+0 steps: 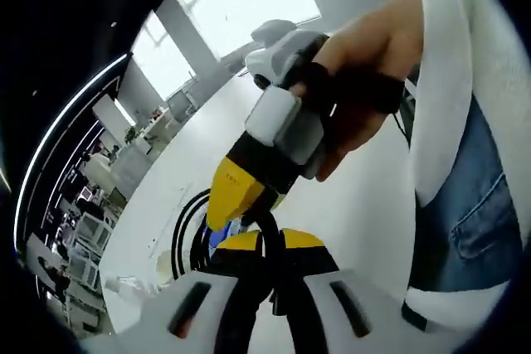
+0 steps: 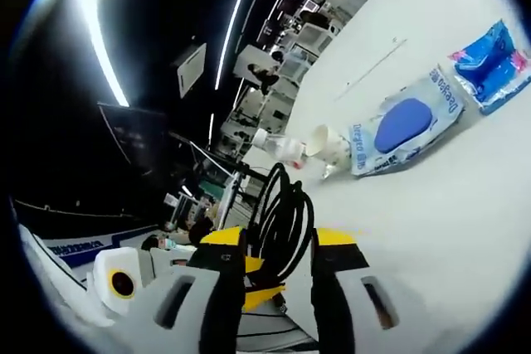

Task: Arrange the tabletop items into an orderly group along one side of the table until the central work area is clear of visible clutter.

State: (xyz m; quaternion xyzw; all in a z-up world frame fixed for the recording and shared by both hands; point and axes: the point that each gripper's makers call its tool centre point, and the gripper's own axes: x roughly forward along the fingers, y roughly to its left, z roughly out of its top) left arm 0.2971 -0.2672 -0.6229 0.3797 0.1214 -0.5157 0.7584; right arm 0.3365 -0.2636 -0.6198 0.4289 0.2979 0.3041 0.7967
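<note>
**Both grippers meet at a coil of black cable**

In the left gripper view, the left gripper (image 1: 271, 248) rises from the bottom edge with its yellow-tipped jaws nearly together, and a strand of black cable (image 1: 267, 225) passes up between the tips; they appear closed on it, though the contact itself is partly hidden. More loops of the same cable curve out to the left of the jaws, lying on the white table (image 1: 365, 205). Just above, the right gripper (image 1: 236, 196) comes in from the upper right, its yellow tip pointing down at the cable beside the left jaws. A hand (image 1: 365, 72) wraps around its white and grey body, with a dark strap across the knuckles. To the right stands the person, in a white top (image 1: 452, 80) over blue denim (image 1: 481, 221).

In the right gripper view, the right gripper (image 2: 278, 254) has its jaws set apart, and the cable's loops (image 2: 282, 213) stand up in the gap between them (whether either jaw touches it, I cannot tell). A yellow tip of the left gripper (image 2: 264, 294) shows low between the jaws. Further along the table lie a small clear bottle (image 2: 278, 148) on its side, a white cup (image 2: 328, 145) tipped over just beside it, then a pale blue packet (image 2: 406, 130) with a dark blue oval, and beyond that a brighter blue packet (image 2: 491, 64).
</note>
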